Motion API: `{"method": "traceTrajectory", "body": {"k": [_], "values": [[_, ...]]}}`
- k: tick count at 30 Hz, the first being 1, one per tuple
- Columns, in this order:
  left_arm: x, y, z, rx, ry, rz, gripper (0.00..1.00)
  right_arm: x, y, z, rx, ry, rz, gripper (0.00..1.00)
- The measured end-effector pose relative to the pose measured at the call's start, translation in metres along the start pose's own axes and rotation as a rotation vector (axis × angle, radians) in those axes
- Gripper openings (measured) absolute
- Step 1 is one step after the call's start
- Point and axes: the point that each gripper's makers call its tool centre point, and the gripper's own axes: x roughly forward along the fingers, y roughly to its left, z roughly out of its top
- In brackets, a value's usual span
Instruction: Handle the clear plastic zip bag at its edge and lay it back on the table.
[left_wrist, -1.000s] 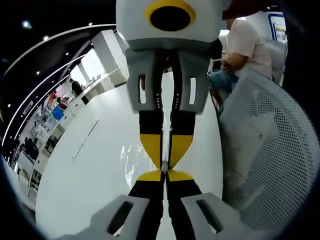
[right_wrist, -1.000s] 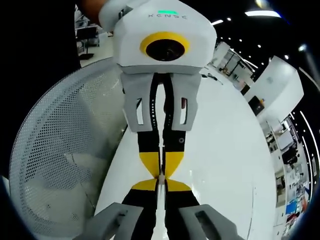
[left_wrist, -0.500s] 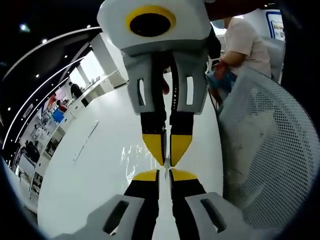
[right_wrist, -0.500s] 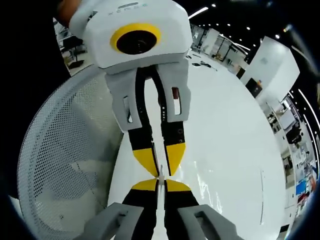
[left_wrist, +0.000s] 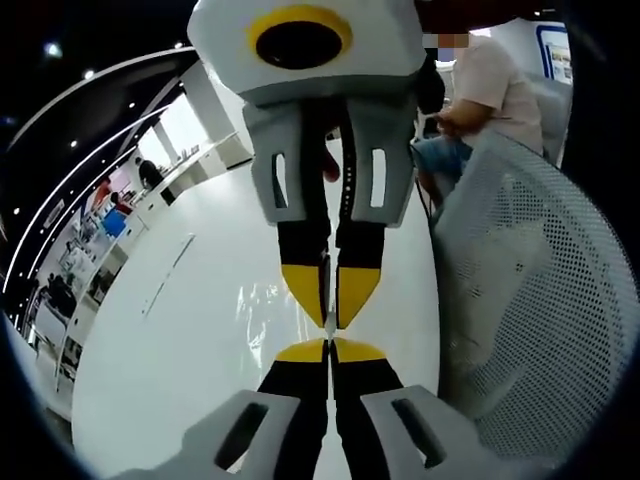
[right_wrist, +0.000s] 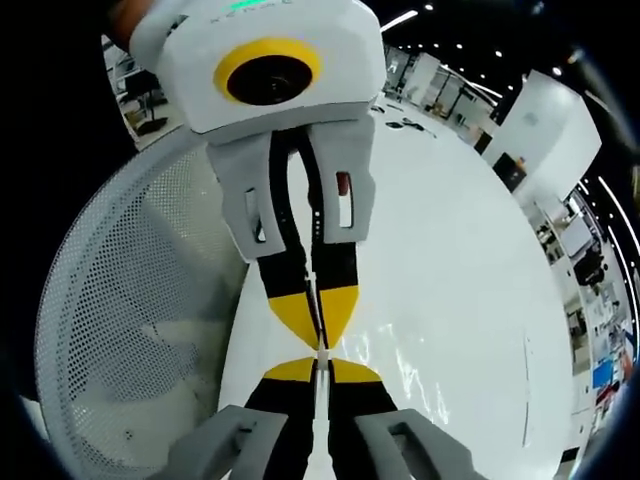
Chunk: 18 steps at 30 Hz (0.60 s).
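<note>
The clear plastic zip bag (left_wrist: 262, 305) shows as a faint glossy sheet over the white table (left_wrist: 170, 350). One edge of it runs up between both pairs of yellow-tipped jaws. My left gripper (left_wrist: 328, 348) rises from the bottom, shut on that edge. My right gripper (left_wrist: 328, 318) comes down from the top, tip to tip with it. In the right gripper view the bag (right_wrist: 400, 362) glints to the right, above the table (right_wrist: 450, 220). There my right gripper (right_wrist: 318, 366) is shut on the thin edge, and my left gripper (right_wrist: 318, 336) meets it from above, jaws together.
A white mesh chair back (left_wrist: 530, 300) stands close beside the table, also visible as the mesh chair (right_wrist: 140, 300) in the right gripper view. A seated person (left_wrist: 490, 90) is beyond it. Small dark items (right_wrist: 405, 125) lie at the far end.
Half a second ago my left gripper's jaws stood slightly apart; now they are together again on the bag edge. The right gripper stayed shut. Both views shifted a little.
</note>
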Motion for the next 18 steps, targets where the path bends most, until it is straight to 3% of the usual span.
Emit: {"method": "traceTrajectory", "body": {"k": [18], "values": [[0.0029, 0.0013, -0.0039, 0.009, 0.013, -0.01, 0.0, -0.0002, 0.0004, -0.0027, 0.027, 0.013, -0.005, 0.0]]}}
